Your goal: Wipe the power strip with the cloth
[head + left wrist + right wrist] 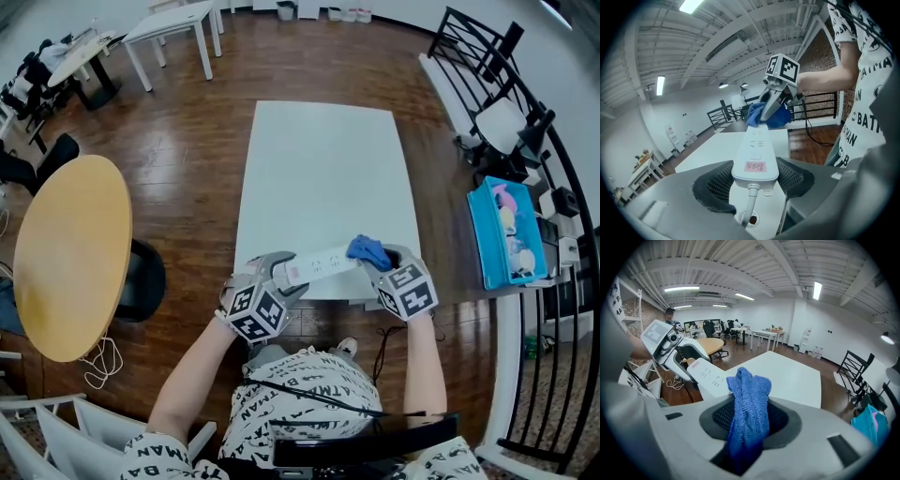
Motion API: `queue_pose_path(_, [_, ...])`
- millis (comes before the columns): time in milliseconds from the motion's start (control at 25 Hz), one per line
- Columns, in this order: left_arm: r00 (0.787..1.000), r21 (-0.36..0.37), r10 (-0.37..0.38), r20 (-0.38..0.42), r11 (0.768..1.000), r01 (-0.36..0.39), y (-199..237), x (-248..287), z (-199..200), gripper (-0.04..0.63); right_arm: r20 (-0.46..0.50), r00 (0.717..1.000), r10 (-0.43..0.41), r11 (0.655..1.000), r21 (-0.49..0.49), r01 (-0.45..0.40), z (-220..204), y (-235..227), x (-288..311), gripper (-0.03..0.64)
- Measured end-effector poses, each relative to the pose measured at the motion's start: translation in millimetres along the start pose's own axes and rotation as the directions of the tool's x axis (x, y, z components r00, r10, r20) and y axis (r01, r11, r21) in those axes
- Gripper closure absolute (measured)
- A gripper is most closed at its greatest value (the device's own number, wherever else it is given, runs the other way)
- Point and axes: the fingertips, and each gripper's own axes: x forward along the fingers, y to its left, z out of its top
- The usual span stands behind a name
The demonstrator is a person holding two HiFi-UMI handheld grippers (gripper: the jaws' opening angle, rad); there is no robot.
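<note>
Pads (715,183) of the left gripper (754,177): closed on both flanks of the power strip (757,150), gripping its corded end, where I see a pink label on top and a white cable (750,206) dropping away below. Pads (723,416) of the right gripper (750,419): pinched on the cloth (747,411), a blue knit bunch that stands up out of the jaws and trails down behind them. Item, power strip (319,264): white and long, and I read it as lying along the near edge of the white table (319,159), with the left gripper (278,278) at one end and the cloth (368,250) at the other. Whether it rests on that edge or is held just above it, I cannot tell. Item, cloth: touching the top of the strip's free end, above the table's near right corner, with the right gripper (380,266) just behind it. Item, round wooden table (70,253): well to the left of the white table, a black chair (141,281) between the two. Item, blue bin (506,234): to the right of the white table, beside a black railing (548,187). Item, small white desk (178,28): beyond the white table's far left corner.
</note>
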Motion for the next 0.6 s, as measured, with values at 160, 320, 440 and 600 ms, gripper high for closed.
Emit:
queue_pose_path(160, [1.0,0.003,-0.002,-0.003,1.0,0.002,0.6,0.1,-0.3,0.311,-0.028,0.999,-0.034,0.998,-0.06,0.033,3.1,8.5,2.2,0.476])
queue_pose_path(320, [1.0,0.007,-0.001,-0.009,1.0,0.001,0.2,3.5,-0.3,0.311,-0.027,0.999,-0.037,0.997,-0.075,0.035,8.4,15.7,0.6,0.476])
queue_pose_path(440, [1.0,0.005,-0.005,-0.012,1.0,0.005,-0.7,7.6,-0.8,0.311,-0.046,0.998,-0.047,0.993,-0.107,0.041,9.9,22.1,2.0,0.476])
queue_pose_path(600, [1.0,0.001,-0.008,-0.011,1.0,0.008,-0.5,12.1,-1.0,0.311,-0.029,0.999,0.014,0.992,-0.127,-0.017,19.7,44.7,4.9,0.476])
